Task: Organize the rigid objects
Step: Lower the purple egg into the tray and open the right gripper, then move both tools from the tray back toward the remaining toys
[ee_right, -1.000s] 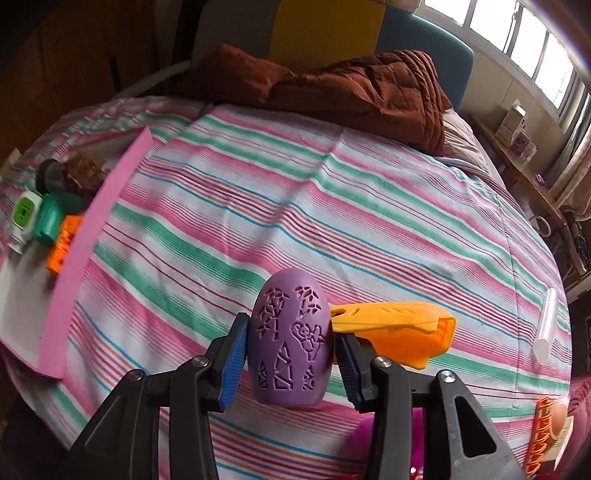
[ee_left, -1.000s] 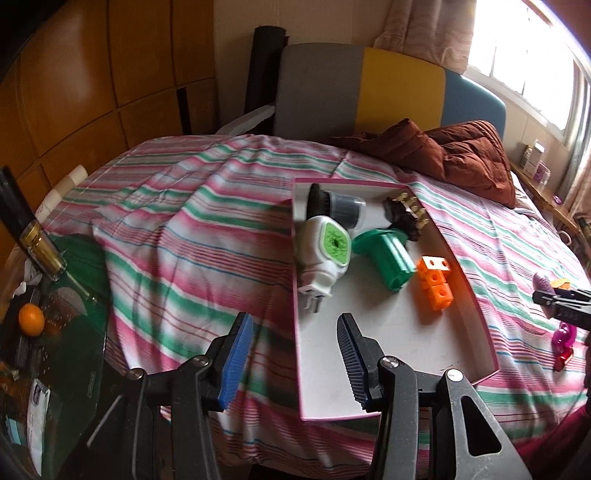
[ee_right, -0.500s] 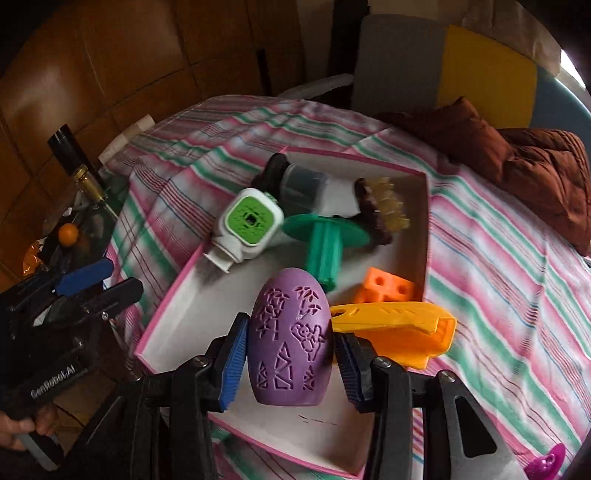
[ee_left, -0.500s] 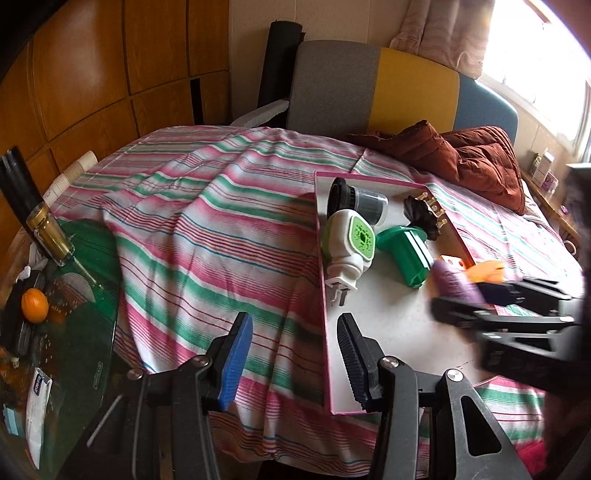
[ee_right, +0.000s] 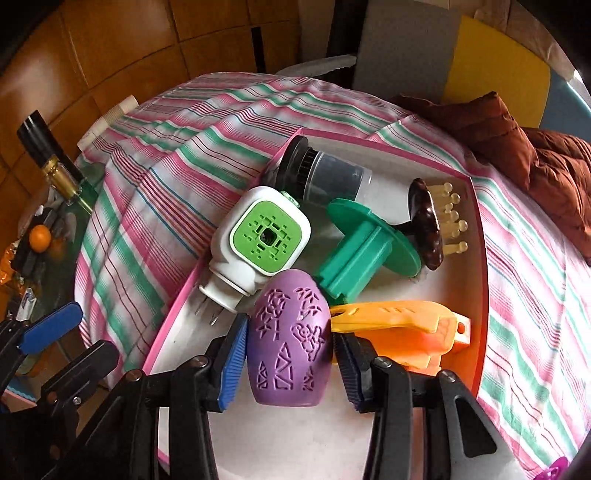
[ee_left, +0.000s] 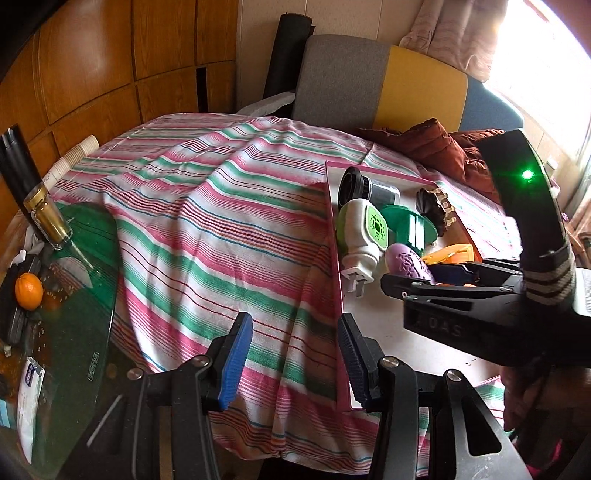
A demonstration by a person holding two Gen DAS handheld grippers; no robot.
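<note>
In the right wrist view, the lower part of the orange piece is hidden behind one of the fingers, and a magenta object at five o'clock is cut off by the edge. In the left wrist view, the near right corner of the pink-rimmed tray is covered by the right gripper; the label at eight o'clock is too small to be read.

Setting: a bedroom in a home. Indicators: a bed covered with a striped sheet, a padded headboard in grey, yellow and blue, a rumpled brown quilt, wood wall panelling, and a curtained window.
</note>
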